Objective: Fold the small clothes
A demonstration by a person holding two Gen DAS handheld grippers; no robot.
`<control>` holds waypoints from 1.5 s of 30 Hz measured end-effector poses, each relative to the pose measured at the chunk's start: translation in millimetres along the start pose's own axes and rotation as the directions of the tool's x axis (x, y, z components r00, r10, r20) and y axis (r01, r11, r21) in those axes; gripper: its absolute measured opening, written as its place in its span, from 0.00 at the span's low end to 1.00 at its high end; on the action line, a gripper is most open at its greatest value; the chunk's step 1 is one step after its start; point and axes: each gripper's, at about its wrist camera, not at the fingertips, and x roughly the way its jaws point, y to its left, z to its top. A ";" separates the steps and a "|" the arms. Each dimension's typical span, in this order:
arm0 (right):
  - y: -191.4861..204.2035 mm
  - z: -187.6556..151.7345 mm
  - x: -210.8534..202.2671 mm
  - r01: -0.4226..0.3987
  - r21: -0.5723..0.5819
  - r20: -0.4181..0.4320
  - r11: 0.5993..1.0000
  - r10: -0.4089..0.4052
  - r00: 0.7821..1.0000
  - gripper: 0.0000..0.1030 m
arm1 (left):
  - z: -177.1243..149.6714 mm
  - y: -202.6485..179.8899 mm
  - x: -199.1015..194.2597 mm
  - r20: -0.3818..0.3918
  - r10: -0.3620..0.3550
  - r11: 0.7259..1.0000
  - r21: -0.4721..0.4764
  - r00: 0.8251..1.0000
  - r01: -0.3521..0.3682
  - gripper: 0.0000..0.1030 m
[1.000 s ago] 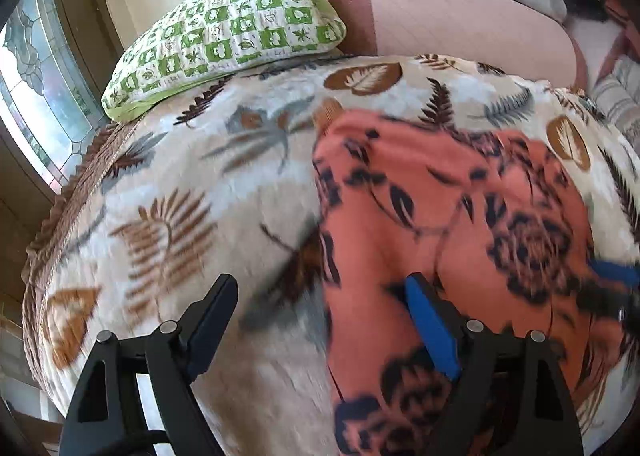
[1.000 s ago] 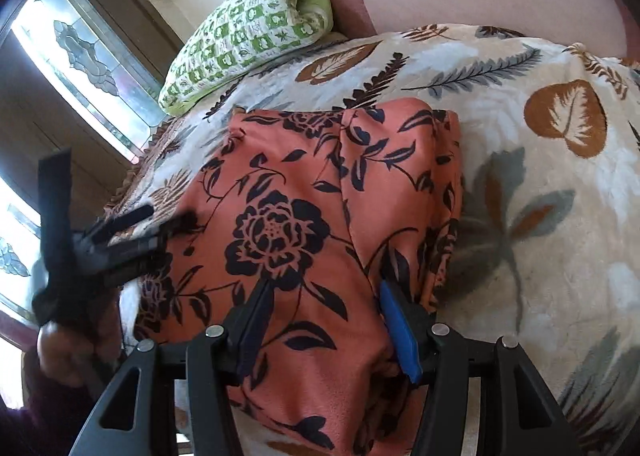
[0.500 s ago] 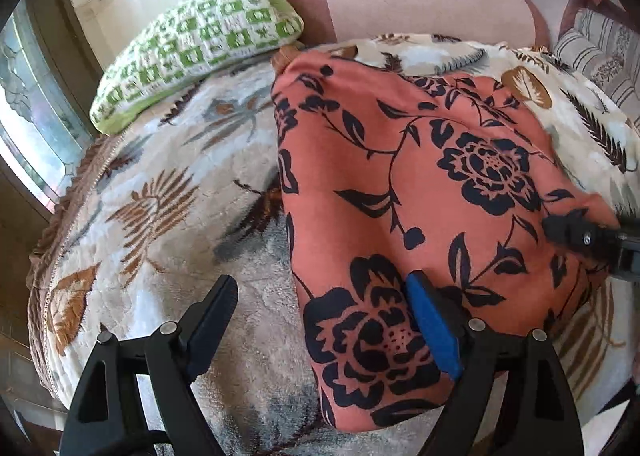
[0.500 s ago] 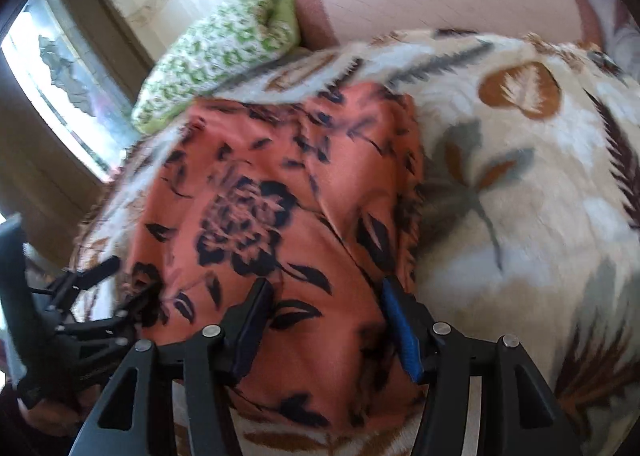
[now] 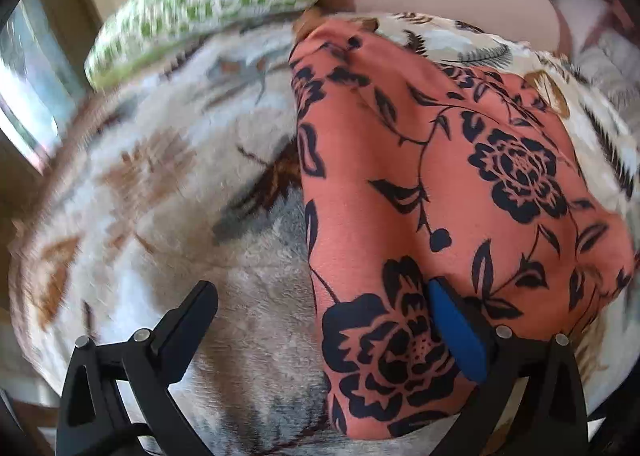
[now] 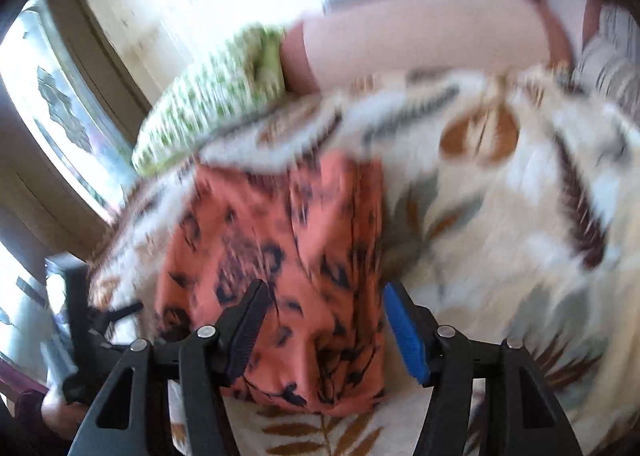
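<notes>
Orange floral garment (image 5: 420,184) folded over on leaf-print blanket (image 5: 160,196); maybe another fold left. Left gripper (image 5: 324,320) and right gripper (image 6: 324,320) both agape, gripping nothing.

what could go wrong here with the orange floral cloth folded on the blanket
The left gripper is open across the edge of the orange floral cloth; closing may pinch the fuzzy blanket too. The right gripper is open above the cloth's near end, and a bump could undo the fold. Its view is blurred, so aiming is uncertain.
</notes>
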 end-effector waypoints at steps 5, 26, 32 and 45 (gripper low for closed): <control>4.2 16.3 -2.6 -0.185 0.031 0.042 0.982 0.184 0.982 0.63 | -0.3 2.1 -0.2 -0.014 -0.010 1.000 -0.020 1.000 0.010 1.00; -8.7 3.0 -5.0 -0.209 0.082 -0.001 0.974 0.210 0.978 0.68 | -0.9 10.9 -70.3 0.115 0.163 0.977 -0.156 0.980 -0.145 1.00; -5.0 9.0 -25.1 -0.191 0.055 0.111 0.980 0.184 0.977 0.68 | 14.4 22.2 -137.2 0.274 0.218 0.967 -0.192 0.937 -0.169 1.00; -4.5 8.5 -59.3 -0.174 0.039 0.207 0.984 0.163 0.965 0.72 | 12.5 4.9 -207.6 0.403 0.211 0.976 -0.138 0.890 -0.169 1.00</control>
